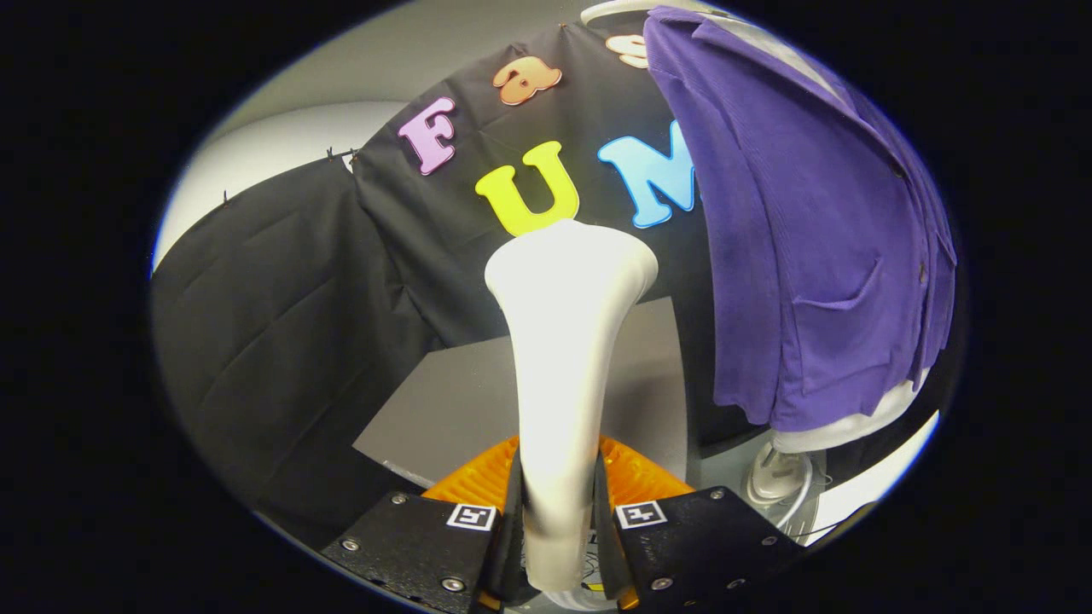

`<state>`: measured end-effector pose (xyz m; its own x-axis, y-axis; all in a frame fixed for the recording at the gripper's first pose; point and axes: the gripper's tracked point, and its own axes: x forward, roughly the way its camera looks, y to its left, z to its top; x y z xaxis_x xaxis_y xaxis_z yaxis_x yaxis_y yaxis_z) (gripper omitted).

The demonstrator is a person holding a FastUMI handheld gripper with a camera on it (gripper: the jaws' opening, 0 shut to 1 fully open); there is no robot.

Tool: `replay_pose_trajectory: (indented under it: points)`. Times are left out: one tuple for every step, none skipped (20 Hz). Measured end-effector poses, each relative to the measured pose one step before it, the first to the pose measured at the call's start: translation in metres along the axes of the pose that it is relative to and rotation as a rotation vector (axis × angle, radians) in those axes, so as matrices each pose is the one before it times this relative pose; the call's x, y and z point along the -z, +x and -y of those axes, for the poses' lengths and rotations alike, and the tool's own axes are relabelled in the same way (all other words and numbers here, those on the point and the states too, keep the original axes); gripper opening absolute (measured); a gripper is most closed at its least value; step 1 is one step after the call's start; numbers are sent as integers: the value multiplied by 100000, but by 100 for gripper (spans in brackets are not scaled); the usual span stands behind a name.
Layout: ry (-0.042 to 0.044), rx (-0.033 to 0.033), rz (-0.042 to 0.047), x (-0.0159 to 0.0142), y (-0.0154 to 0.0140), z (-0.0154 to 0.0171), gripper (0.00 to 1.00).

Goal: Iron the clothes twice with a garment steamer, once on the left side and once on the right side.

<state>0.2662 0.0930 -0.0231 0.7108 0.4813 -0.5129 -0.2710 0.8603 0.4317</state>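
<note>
**Steamer gripped, shirt hanging off to the right**

You are holding the gripper [559,512] clenched on the white garment steamer [563,358]: both fingers are pressing against its narrow handle, one on each side. The handle is rising up from between the fingers and flaring into a broad head, which is sitting well above the fingertips and pointing away from you toward the black cloth wall [299,281].

The purple corduroy shirt [802,239] is hanging to the right of the steamer head, apart from it, with dark cloth showing in the gap between them. It is draping over a white form [853,426] whose lower edge is peeking out under the hem. A chest pocket and a row of small buttons are facing you. You are seeing the shirt from a slant, so the head is not lined up with the fabric.

Under the form, a white base [781,477] with a looping cord is resting on the grey bench [452,401], just beyond the right finger. The bench surface is stretching ahead behind the steamer handle up to the cloth wall. Nothing is standing between the steamer head and the shirt. A pale wall is showing above the cloth on the left.
</note>
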Motion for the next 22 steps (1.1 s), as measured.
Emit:
replay_pose_trajectory:
  points:
    - [201, 488, -42, 887, -910, 107, 37]
    - [-201, 441, -18, 831, -946, 122, 37]
    - [134, 607, 433, 711, -1003, 258, 37]
    - [442, 697, 1113, 505, -1028, 221, 37]
    - [709, 972, 1479, 715, -1141, 239, 36]
    - [1043, 1127, 2237, 180, -1046, 297, 37]
    - [536, 650, 3345, 221, -1168, 84, 37]
    - [501, 633, 3323, 83, -1212, 79, 37]
    - [39, 890, 2160, 410, -1130, 221, 37]
    - [-326, 1045, 2321, 186, -934, 252, 36]
    - [-393, 1082, 1606, 314, -829, 230, 36]
    - [-1582, 1459, 1445, 249, -997, 432, 37]
    - [-1293, 1143, 1974, 46, -753, 311, 36]
    - [-841, 756, 2705, -231, -750, 258, 37]
    - [-1226, -53, 838, -264, 89, -172, 37]
    - [-1261, 115, 923, -527, -95, 68, 37]
    - [-790, 346, 1634, -474, -266, 189, 36]
    - [-464, 759, 1310, -497, -252, 272, 36]
    - [-227, 1320, 2518, -827, -634, 462, 36]
    - [-583, 1316, 2172, -858, -404, 537, 36]
    - [-467, 1103, 1674, -549, -395, 802, 36]
    - [97, 846, 1824, -1176, 137, 394, 37]
